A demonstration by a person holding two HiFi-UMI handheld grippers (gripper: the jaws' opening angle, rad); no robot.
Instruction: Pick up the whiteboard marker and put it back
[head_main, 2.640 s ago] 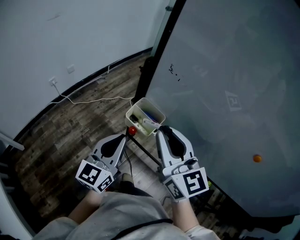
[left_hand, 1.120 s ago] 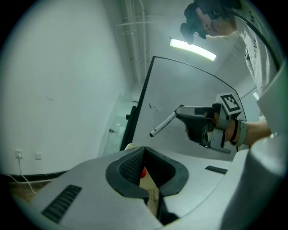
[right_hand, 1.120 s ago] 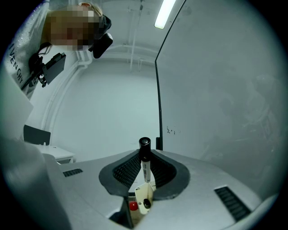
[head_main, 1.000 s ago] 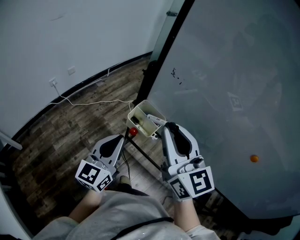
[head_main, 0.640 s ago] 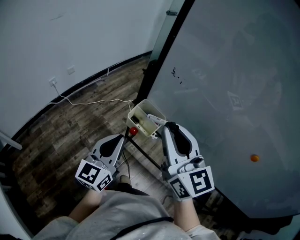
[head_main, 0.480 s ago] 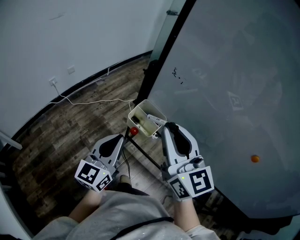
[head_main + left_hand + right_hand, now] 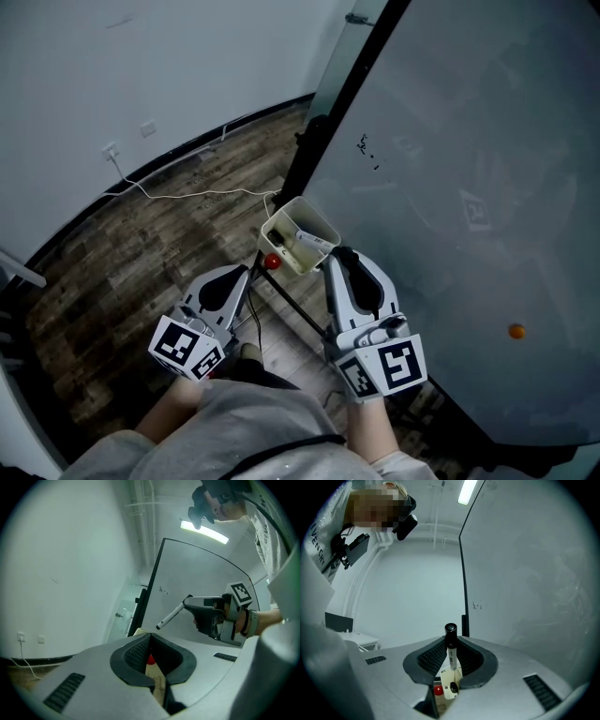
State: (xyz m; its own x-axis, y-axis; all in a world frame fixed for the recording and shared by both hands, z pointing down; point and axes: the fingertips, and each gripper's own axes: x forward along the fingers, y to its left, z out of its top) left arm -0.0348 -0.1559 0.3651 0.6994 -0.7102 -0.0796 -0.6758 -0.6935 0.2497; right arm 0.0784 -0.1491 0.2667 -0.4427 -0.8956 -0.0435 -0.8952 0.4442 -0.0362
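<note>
My right gripper [image 7: 335, 255] is shut on a white whiteboard marker [image 7: 310, 242] with a black cap, held level. The marker's free end reaches over the small white tray [image 7: 316, 217] fixed at the whiteboard's [image 7: 469, 187] lower edge. In the right gripper view the marker [image 7: 450, 645] stands between the ribbed pads, cap end forward, with the tray [image 7: 451, 686] below. In the left gripper view the marker [image 7: 169, 617] sticks out of the right gripper [image 7: 188, 603] toward the board. My left gripper [image 7: 249, 274] hangs left of the tray, shut and holding nothing [image 7: 151, 636].
A red knob [image 7: 272, 262] sits at the tray's near left corner. The board's black frame [image 7: 328, 122] runs up beside the tray. An orange dot [image 7: 517, 331] and small black marks [image 7: 367, 148] are on the board. A white cable [image 7: 187, 192] lies on the wooden floor.
Since the earliest frame the right gripper has drawn back from the tray with the marker in its jaws. Over the last second both grippers stay put; only the head view has shifted slightly.
</note>
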